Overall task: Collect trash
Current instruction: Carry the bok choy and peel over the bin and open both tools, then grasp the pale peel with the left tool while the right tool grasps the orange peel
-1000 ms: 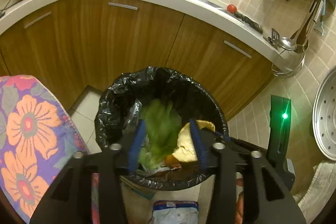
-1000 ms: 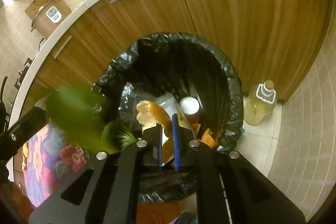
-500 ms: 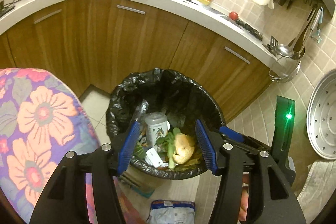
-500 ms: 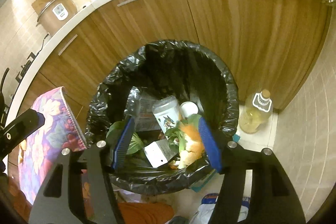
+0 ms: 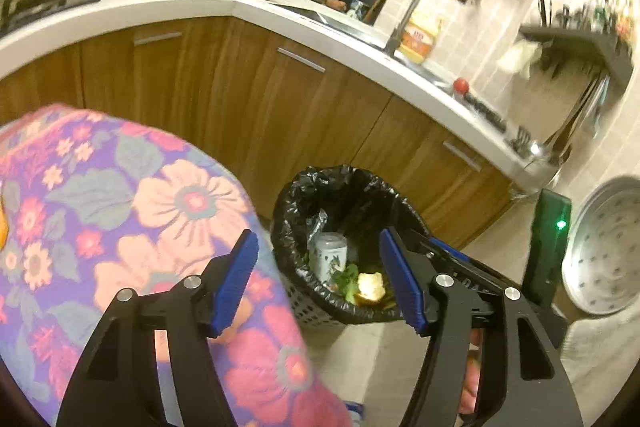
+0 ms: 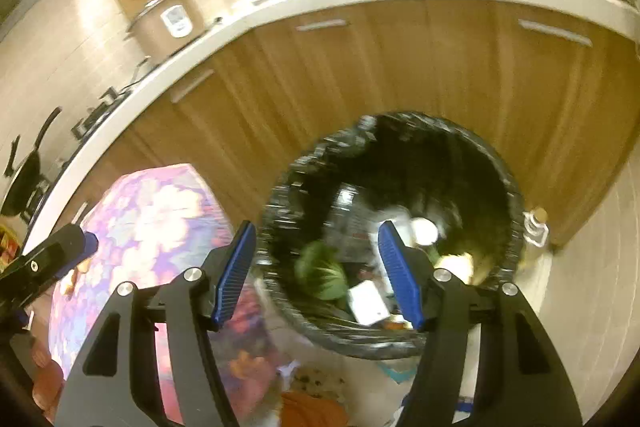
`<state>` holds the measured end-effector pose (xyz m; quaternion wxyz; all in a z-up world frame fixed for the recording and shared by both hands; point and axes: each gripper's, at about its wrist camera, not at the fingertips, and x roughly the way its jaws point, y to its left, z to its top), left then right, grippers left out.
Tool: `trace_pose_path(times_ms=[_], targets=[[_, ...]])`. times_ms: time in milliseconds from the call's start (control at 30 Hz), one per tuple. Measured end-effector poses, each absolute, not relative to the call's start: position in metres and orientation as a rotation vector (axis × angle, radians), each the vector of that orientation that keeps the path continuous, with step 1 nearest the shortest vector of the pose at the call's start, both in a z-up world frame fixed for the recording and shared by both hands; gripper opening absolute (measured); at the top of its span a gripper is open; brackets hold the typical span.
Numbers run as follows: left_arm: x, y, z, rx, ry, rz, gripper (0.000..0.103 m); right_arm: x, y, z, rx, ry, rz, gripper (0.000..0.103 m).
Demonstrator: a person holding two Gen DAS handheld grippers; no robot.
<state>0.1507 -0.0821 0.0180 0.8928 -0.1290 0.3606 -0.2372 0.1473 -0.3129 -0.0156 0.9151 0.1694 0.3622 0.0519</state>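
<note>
– Where's the trash?
– In the black-lined bin (image 5: 344, 195) on the floor by the wooden cabinets (image 5: 248, 95): a cup (image 5: 330, 259), greens (image 6: 322, 269), bread (image 5: 372, 287).
– The grippers?
– Left gripper (image 5: 320, 283) has just been opening, nothing between its jaws. Right gripper (image 6: 318, 273) stands apart too, empty.

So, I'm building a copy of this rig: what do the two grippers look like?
Both match: the left gripper and right gripper have black angular frames with cut-out openings, silver round bolts, and ribbed blue pads on the fingers.
</note>
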Motion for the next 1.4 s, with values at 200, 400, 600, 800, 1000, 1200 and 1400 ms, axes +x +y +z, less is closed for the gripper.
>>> trace_pose_path(times_ms=[200, 400, 600, 800, 1000, 1200, 1400], targets=[[0.125, -0.017, 0.030, -0.285, 0.683, -0.393, 0.072, 0.148, -0.256, 0.004, 0.292, 0.726, 0.212, 0.060], [0.107, 0.054, 0.039, -0.370, 0.645, -0.302, 0.077, 0.146, -0.193, 0.018, 0.203, 0.703, 0.304, 0.060], [0.090, 0.126, 0.038, -0.414, 0.608, -0.142, 0.077, 0.150, -0.125, 0.021, 0.130, 0.725, 0.408, 0.060], [0.083, 0.184, 0.025, -0.428, 0.607, -0.008, 0.077, 0.157, -0.045, 0.021, 0.005, 0.737, 0.504, 0.060], [0.097, 0.215, 0.001, -0.380, 0.656, 0.073, 0.077, 0.176, 0.036, 0.009, -0.116, 0.783, 0.585, 0.060], [0.122, 0.231, -0.033, -0.301, 0.769, 0.076, 0.077, 0.199, 0.085, -0.011, -0.175, 0.821, 0.672, 0.060], [0.131, 0.229, -0.041, -0.256, 0.809, 0.033, 0.076, 0.210, 0.095, -0.019, -0.178, 0.842, 0.703, 0.060]])
